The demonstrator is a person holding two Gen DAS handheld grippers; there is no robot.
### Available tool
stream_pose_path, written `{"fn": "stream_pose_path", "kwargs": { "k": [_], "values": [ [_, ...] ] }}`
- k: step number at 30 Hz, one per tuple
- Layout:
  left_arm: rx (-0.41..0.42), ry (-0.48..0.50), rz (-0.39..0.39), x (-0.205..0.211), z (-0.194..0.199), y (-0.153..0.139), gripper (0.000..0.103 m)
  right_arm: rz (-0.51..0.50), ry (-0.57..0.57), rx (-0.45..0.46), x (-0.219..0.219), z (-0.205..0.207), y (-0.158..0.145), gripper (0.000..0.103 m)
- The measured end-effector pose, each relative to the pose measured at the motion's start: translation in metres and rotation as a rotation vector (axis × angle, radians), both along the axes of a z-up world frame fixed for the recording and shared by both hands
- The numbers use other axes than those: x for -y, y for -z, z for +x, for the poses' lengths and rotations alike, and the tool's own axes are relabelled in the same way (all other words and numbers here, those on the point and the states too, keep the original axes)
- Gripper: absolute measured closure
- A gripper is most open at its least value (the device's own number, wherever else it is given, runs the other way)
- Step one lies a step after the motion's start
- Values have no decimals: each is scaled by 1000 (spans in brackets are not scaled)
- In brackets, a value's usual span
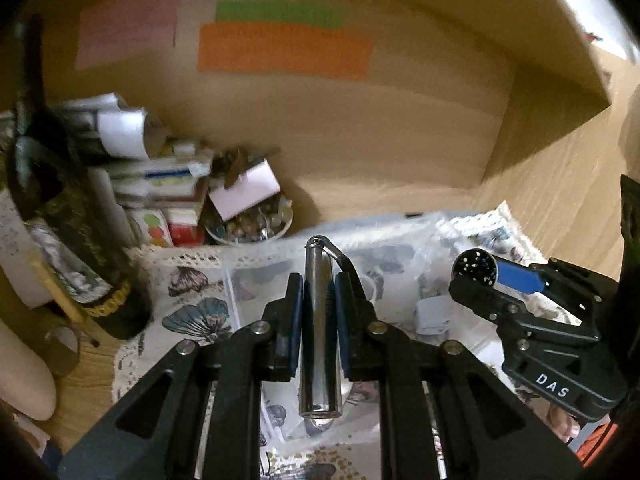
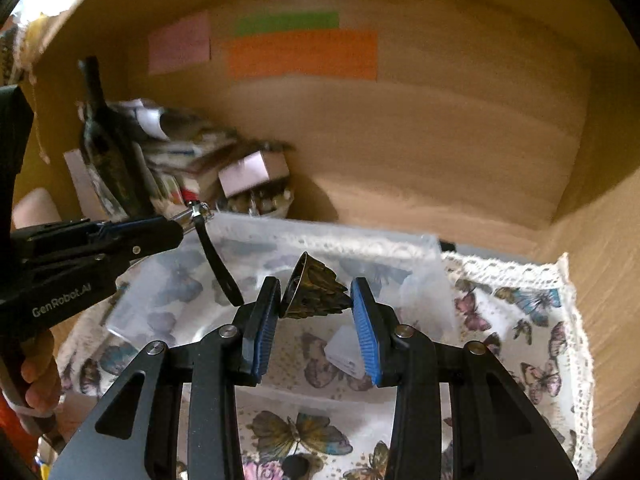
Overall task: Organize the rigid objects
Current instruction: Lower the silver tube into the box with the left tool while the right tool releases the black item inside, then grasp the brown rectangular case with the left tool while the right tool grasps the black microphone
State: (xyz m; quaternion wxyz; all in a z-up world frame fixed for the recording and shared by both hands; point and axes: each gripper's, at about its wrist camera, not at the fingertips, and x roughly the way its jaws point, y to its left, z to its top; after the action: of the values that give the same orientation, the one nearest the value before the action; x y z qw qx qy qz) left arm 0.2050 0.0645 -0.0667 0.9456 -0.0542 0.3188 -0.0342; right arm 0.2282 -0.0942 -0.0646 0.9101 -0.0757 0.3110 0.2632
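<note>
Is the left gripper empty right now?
No. The left gripper is clamped on a shiny metal tube lying between its pads.

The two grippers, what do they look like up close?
Both are black, angular linkage frames with silver pivot bolts and blue ribbed pads. The left gripper carries white "GenRobot.AI" lettering on its body; the right gripper carries white "DAS" lettering.

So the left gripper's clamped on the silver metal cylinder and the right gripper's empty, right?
Not quite. The right gripper isn't empty: the right wrist view shows a small brass bell between its pads. The left gripper is clamped on the silver metal cylinder.
</note>
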Motion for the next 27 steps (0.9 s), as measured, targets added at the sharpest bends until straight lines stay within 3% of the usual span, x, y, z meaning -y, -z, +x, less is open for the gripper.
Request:
{"fn": "stream_pose_path", "kwargs": {
  "k": [11, 18, 24, 27],
  "values": [
    [-122, 23, 0, 4, 31, 37, 88, -47, -11, -121, -13, 29, 38, 69],
    [-117, 13, 30, 8, 30, 35, 88, -69, -21, -155, -19, 32, 48, 69],
    [-103, 19, 10, 5, 19, 23, 87, -54, -19, -135, -14, 22, 36, 65],
    [-70, 16, 23, 6, 5, 11, 76, -35, -13, -102, -6, 11, 23, 63]
  ]
}}
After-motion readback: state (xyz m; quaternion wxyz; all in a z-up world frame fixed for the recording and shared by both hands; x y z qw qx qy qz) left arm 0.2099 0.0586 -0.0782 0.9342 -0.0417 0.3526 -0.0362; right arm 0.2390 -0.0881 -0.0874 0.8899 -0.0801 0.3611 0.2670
